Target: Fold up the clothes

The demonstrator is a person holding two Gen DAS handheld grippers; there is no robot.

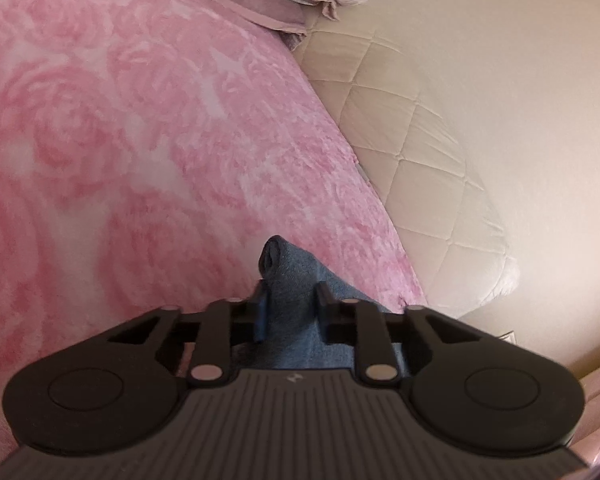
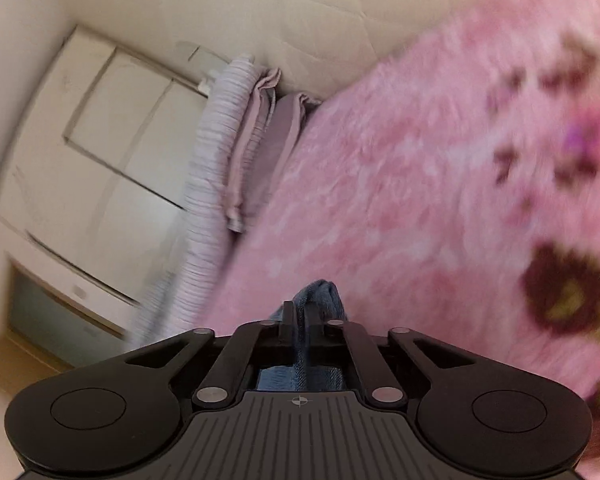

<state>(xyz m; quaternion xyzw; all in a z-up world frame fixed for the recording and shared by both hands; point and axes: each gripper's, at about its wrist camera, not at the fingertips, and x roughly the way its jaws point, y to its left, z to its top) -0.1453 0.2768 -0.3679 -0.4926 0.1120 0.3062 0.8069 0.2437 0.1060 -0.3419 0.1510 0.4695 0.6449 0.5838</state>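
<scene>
Now blue cloth between each hand-held gripper's fingers.

Both cameras ride just behind their fingers, close above the pink blanket. The left looks along the bed's edge toward the quilted headboard; the right, blurred, faces the white cabinet. Both catch the pillows.

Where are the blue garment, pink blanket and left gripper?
blue garment (image 1: 288, 276): left wrist view, bunched fold between the fingers.
pink blanket (image 1: 140, 140): left wrist view, floral surface.
left gripper (image 1: 290, 300): left wrist view, midway between fingertips.
</scene>
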